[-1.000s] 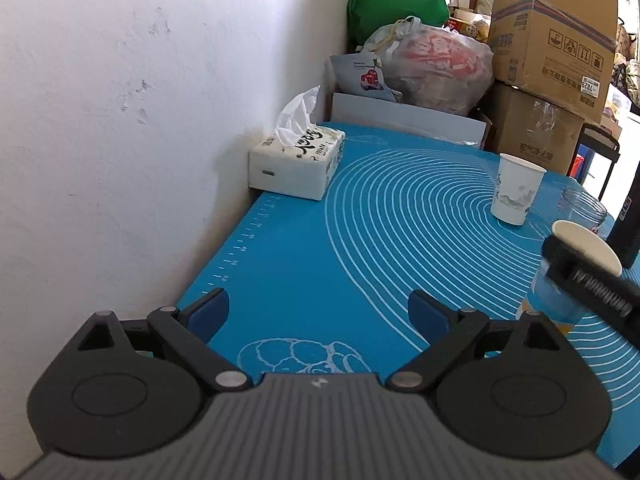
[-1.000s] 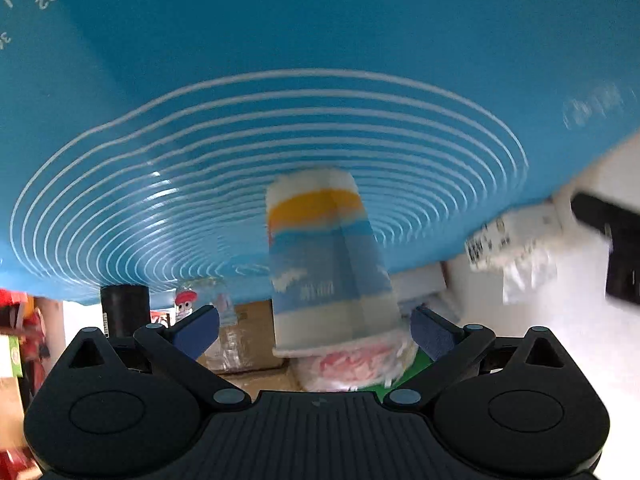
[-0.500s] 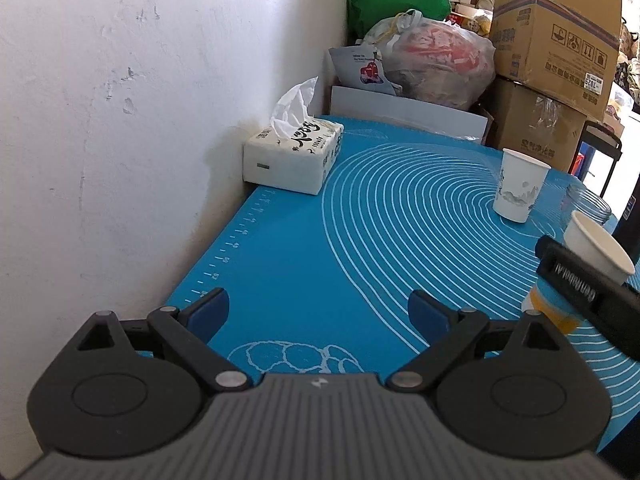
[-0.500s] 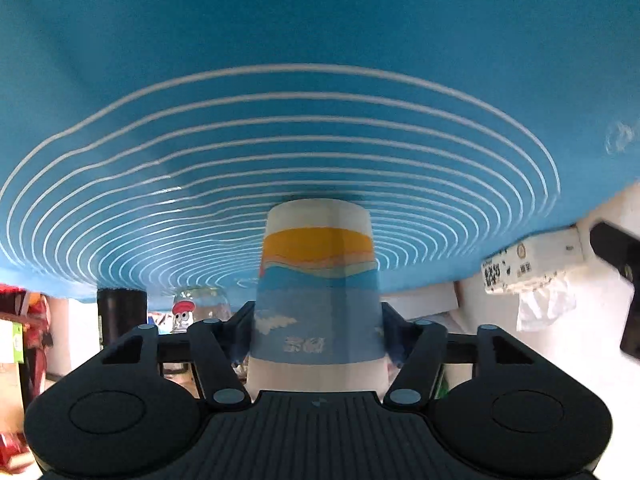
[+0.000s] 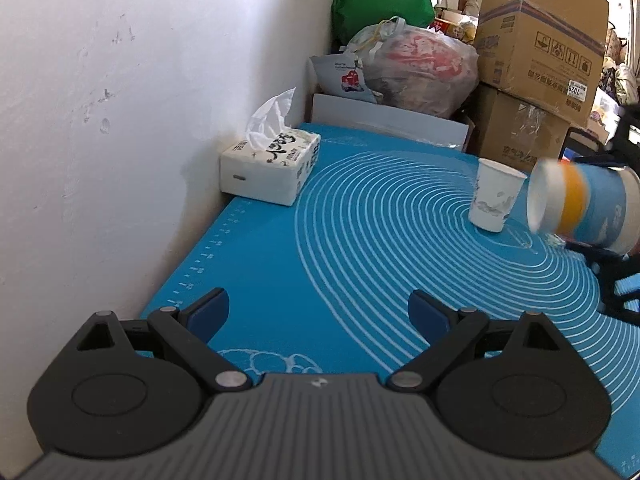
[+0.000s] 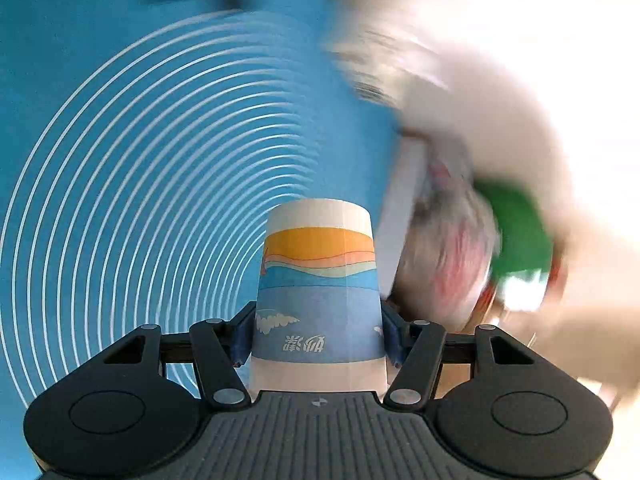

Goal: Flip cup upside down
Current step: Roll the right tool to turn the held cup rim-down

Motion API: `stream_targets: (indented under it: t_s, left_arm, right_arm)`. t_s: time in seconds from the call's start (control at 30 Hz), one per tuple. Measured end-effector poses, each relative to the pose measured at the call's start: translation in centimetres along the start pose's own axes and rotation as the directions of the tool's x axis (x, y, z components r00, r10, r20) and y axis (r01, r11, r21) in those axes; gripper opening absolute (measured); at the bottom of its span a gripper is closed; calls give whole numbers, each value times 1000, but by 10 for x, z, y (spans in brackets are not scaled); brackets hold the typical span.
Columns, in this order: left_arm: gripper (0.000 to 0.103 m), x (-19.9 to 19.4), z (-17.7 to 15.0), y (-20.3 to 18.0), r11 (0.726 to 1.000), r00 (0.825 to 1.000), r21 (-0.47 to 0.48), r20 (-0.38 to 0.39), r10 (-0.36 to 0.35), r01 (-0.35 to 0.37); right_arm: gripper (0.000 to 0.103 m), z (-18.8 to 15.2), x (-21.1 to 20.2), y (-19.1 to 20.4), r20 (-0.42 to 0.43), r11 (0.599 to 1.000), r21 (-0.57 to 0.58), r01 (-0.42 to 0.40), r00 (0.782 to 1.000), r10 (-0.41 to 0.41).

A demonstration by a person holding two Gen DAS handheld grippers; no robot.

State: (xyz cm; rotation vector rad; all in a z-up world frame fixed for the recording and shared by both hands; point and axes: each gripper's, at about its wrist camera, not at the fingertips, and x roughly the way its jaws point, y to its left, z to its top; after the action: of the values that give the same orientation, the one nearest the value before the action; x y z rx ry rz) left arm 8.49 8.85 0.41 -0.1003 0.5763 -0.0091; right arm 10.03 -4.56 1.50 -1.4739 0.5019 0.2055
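Right gripper [image 6: 318, 334] clamps printed cup [image 6: 318, 292] sideways above mat [image 5: 360, 248]; white cup [image 5: 494, 196] just beside; tissue box [image 5: 270, 170] at wall edge; left gripper [image 5: 320, 312] spread wide, holding nothing.

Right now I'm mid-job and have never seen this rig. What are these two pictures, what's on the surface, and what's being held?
No robot arm here: a person holds a two-finger tool in each hand, each carrying a fisheye camera looking along its fingers. The left view shows the left tool, open and empty, over a blue mat with a tissue box and a white paper cup standing upright. The right view shows the right tool clamped on the blue and orange cup, lifted and lying sideways in the left view. Its background is motion-blurred.
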Motion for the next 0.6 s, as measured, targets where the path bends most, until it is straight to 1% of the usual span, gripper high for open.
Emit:
stream_targets:
  t_s: [0.03, 0.07, 0.1, 0.13, 0.17, 0.2, 0.23, 0.3, 0.33, 0.37, 0.47, 0.5, 0.57, 0.6]
  left_arm:
    - [95, 0, 0, -2, 1000, 1000, 0, 1, -2, 2]
    - [96, 0, 1, -4, 1000, 1000, 0, 1, -3, 3]
    - [96, 1, 1, -6, 1000, 1000, 2, 1, -4, 4]
    - [96, 1, 1, -8, 1000, 1000, 6, 1, -4, 4]
    - [96, 2, 2, -11, 1000, 1000, 9, 0, -5, 5]
    - [96, 3, 2, -13, 1000, 1000, 11, -1, -5, 5]
    - [96, 4, 2, -16, 1000, 1000, 13, -3, -6, 6]
    - [96, 5, 3, -20, 1000, 1000, 11, -3, -10, 10]
    - [96, 6, 4, -22, 1000, 1000, 8, -3, -15, 15]
    - [96, 7, 4, -24, 1000, 1000, 6, -4, -22, 22]
    - [96, 8, 5, -32, 999, 999, 6, -2, -35, 35]
    - [96, 8, 5, -35, 999, 999, 9, -1, -36, 36]
    - [95, 8, 5, -40, 999, 999, 16, 2, -37, 37]
    - [96, 8, 4, -42, 999, 999, 18, 4, -40, 39]
  right_arm:
    - [58, -8, 3, -9, 9, 989, 147, -16, 1000, 15]
    - [58, -18, 7, -18, 22, 957, 288, -29, 999, 24]
    - [58, -31, 11, -26, 40, 896, 440, -57, 998, 44]
    - [58, -44, 15, -30, 64, 829, 553, -89, 996, 64]
    - [58, -58, 20, -35, 92, 743, 657, -123, 992, 83]
    - [58, -71, 24, -36, 121, 649, 745, -154, 988, 95]
    - [58, -85, 28, -36, 150, 556, 811, -182, 983, 103]
    - [58, -107, 35, -29, 198, 393, 892, -223, 975, 104]
    - [58, -113, 39, -25, 202, 346, 910, -226, 974, 104]
    - [58, -118, 42, -19, 202, 307, 925, -224, 974, 102]
    - [58, -127, 48, -3, 208, 234, 945, -230, 971, 117]
    - [58, -130, 47, 3, 209, 220, 947, -233, 969, 129]
    - [59, -132, 42, 12, 213, 203, 951, -232, 971, 112]
    - [59, -135, 40, 15, 216, 189, 953, -235, 969, 117]
